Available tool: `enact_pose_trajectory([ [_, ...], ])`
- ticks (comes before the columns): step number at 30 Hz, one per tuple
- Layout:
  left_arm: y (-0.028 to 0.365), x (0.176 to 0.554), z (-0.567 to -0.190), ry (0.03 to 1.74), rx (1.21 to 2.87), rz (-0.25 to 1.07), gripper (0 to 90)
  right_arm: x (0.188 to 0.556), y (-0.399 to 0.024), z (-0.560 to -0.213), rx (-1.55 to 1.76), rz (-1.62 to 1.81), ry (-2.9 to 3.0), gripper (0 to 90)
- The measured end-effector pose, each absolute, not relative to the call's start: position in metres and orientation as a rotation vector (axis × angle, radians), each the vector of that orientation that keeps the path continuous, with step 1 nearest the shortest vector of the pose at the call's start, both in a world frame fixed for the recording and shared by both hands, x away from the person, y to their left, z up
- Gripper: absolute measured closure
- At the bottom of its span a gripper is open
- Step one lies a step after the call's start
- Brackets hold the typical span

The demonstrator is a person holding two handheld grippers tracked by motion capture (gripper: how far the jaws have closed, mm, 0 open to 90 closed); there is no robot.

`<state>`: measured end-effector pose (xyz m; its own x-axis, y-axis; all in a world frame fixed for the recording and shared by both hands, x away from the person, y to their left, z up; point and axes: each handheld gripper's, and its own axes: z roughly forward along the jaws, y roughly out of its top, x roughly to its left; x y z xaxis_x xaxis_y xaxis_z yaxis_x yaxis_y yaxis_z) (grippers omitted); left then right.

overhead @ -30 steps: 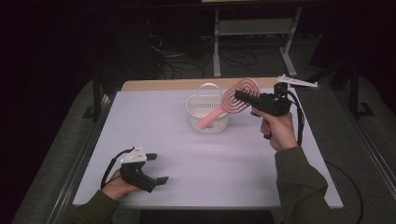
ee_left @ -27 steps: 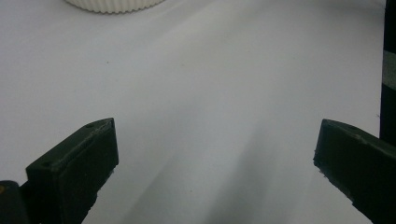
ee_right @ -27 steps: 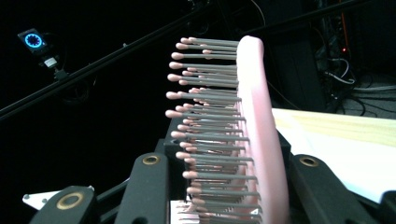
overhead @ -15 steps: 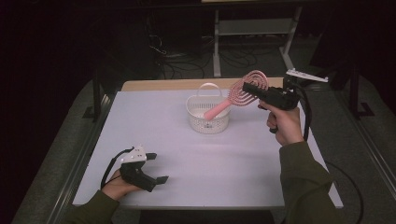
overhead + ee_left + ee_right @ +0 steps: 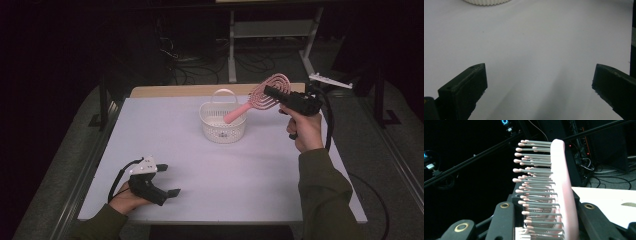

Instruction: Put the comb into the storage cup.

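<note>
A pink hairbrush (image 5: 260,96) with a spiral head is held up in the air, clamped in my right gripper (image 5: 272,93) by its head. Its handle slants down toward a white basket (image 5: 223,127) with a looped handle at the table's back middle. In the right gripper view the brush (image 5: 560,185) stands edge-on between the jaws, bristles pointing left. My left gripper (image 5: 169,180) rests on the white table (image 5: 250,175) near the front left corner, open with nothing between its jaws (image 5: 537,85). The basket's rim (image 5: 486,2) sits at the top edge of the left gripper view.
A wooden strip (image 5: 170,90) runs along the table's far edge. Beyond it are a metal stand (image 5: 270,35) and cables on the dark floor. Grey floor borders the table on both sides.
My right gripper has lifted the brush up and to the right, away from the basket, with the handle end rising over its rim. The left gripper has not moved.
</note>
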<state>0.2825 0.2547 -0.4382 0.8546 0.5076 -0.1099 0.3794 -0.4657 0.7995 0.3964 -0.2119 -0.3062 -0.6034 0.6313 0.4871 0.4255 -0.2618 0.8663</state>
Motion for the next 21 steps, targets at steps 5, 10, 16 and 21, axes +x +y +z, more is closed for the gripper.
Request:
enact_pose_trajectory([
  [5,0.255,0.283,-0.438,0.646,2.112,0.173,0.0,0.402,-0.210,-0.312,1.334,1.978,1.797,62.9],
  [10,0.255,0.283,-0.438,0.645,2.111,0.174,0.0,0.407,-0.207,-0.320,1.358,1.977,1.791,62.9],
  [16,0.255,0.283,-0.439,0.646,2.111,0.171,0.0,0.413,-0.203,-0.327,1.384,1.974,1.787,62.8],
  [21,0.255,0.283,-0.438,0.646,2.111,0.171,0.0,0.416,-0.197,-0.331,1.393,1.972,1.799,62.9],
])
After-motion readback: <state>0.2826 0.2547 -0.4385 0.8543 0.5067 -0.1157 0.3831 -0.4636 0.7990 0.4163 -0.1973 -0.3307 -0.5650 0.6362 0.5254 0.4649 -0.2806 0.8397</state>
